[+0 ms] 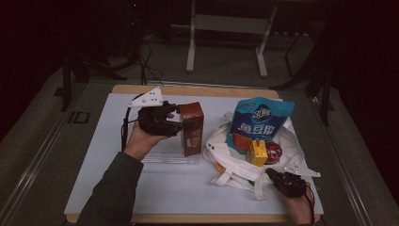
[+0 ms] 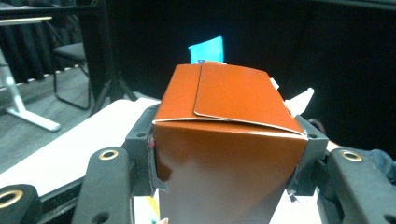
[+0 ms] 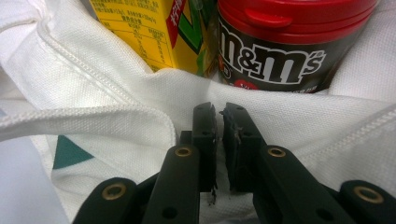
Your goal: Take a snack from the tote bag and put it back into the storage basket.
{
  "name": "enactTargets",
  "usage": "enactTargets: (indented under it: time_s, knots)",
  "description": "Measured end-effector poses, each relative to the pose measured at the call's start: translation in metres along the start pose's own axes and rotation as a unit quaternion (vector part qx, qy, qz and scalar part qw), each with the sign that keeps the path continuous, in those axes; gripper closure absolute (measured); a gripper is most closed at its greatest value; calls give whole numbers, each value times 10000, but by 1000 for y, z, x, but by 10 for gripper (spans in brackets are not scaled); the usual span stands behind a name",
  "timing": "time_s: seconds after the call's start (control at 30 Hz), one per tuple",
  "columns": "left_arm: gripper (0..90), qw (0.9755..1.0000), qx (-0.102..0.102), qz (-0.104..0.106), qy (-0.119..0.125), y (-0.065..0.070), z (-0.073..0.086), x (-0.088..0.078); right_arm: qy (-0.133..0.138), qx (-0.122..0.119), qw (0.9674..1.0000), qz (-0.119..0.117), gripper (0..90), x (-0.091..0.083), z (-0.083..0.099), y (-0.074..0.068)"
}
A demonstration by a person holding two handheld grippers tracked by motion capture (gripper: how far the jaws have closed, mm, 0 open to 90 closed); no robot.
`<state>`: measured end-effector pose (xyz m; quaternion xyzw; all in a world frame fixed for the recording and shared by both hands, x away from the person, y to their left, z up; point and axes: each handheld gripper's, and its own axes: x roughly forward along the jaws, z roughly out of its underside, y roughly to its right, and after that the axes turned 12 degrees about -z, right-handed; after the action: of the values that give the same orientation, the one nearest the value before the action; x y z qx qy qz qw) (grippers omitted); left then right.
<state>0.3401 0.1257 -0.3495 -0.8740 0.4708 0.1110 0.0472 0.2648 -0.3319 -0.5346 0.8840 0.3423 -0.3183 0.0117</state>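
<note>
Brown carton upright left of centre on white table, clamped across its upper body by left gripper, both jaws pressed flat against opposite side walls in the left gripper view; grip set high, probably to keep the box vertical and the base free for lowering. Directly beneath and near the carton, clear plastic tray, a possible source or destination, which of the two not decidable. Right of centre, white cloth bag lying open, its straps spread toward the near edge. Inside or on the bag: blue snack pouch at the far side, yellow juice box and red-lidded candy jar side by side at the mouth, shown closer in the right gripper view as yellow juice box and candy jar. Right gripper at the near right rim of the bag, jaws almost together and pinching a fold of the bag fabric; most likely holding the mouth open and the cloth steady while the other hand carries the carton. Carton well apart from the bag opening, transfer not yet complete. Dark floor and metal stand legs beyond the far table edge.
</note>
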Motion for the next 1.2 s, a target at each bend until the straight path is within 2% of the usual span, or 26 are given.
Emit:
enactTargets:
  time_s: [0.27,0.4,0.63,0.97,1.2]
  knots:
    - [424,9996,16,-278,-84,-13,4,-11,0,4,10000,-1,832,0,0,0]
    - [424,9993,-8,-351,-128,-21,6,-16,-5,-9,10000,2,832,0,0,0]
    - [424,9981,30,-572,-244,-31,12,-25,-4,-6,10000,2,832,0,0,0]
    - [425,9954,81,-865,-410,-44,23,-40,0,-7,10000,2,832,0,0,0]
    - [425,9916,171,-1075,-695,-53,27,-48,-2,-2,10000,6,832,0,0,0]
